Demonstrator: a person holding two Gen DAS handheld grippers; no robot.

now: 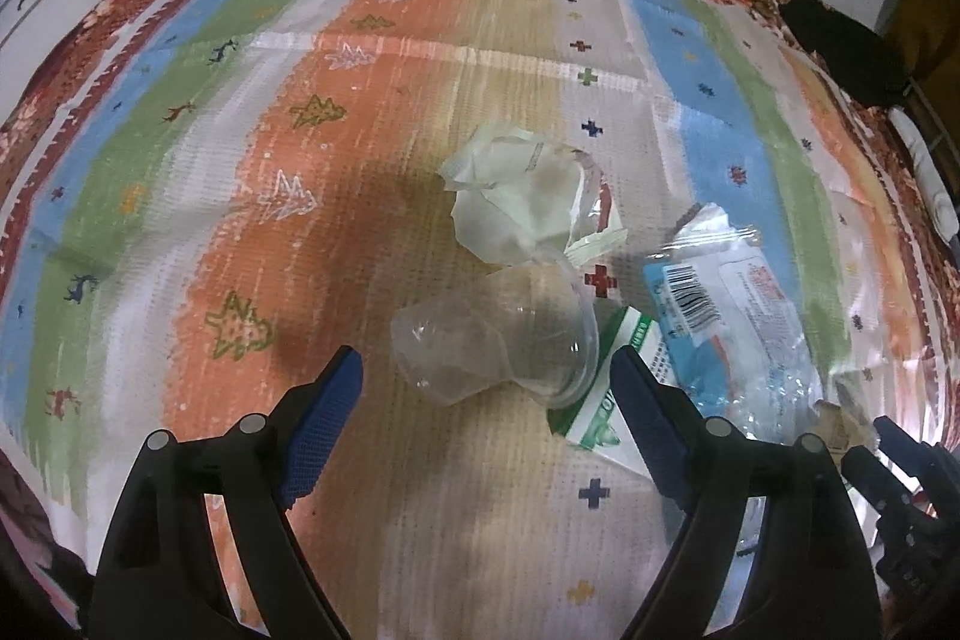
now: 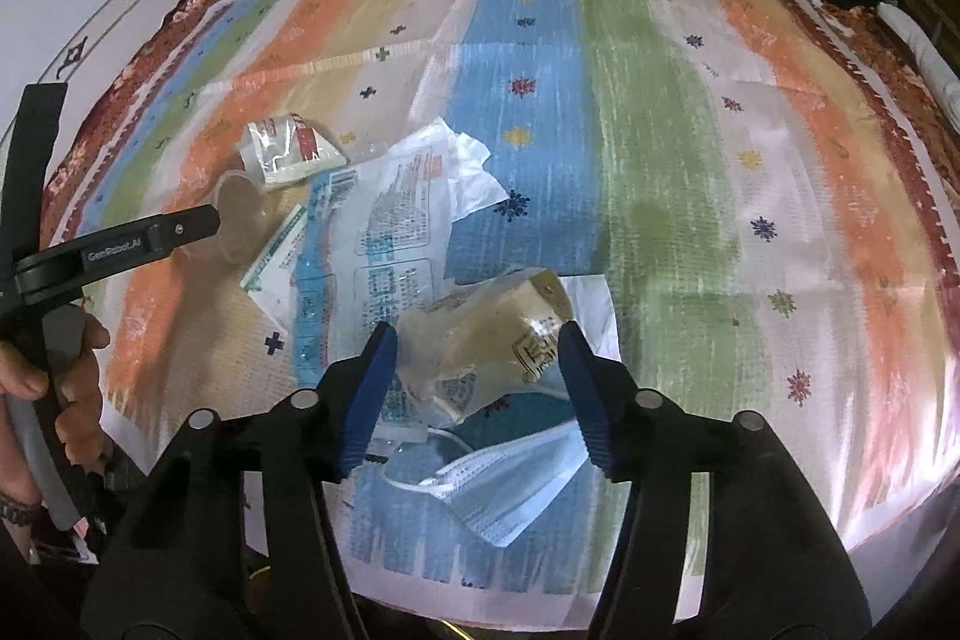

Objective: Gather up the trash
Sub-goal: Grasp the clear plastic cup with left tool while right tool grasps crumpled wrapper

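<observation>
Empty clear plastic cup (image 1: 498, 334) on its side

Trash is crowding the middle of the striped cloth (image 1: 420, 10): a clear plastic cup (image 1: 504, 334) is lying between the left hand-held gripper (image 1: 489, 388) fingers, touching crumpled paper (image 1: 510, 196) beyond and a green carton (image 1: 606, 400) beside. A printed plastic bag (image 2: 390, 226) and face mask (image 2: 516, 484) are blocking the right hand-held gripper (image 2: 480, 388). The green and orange stripes to the right are lying bare.
</observation>
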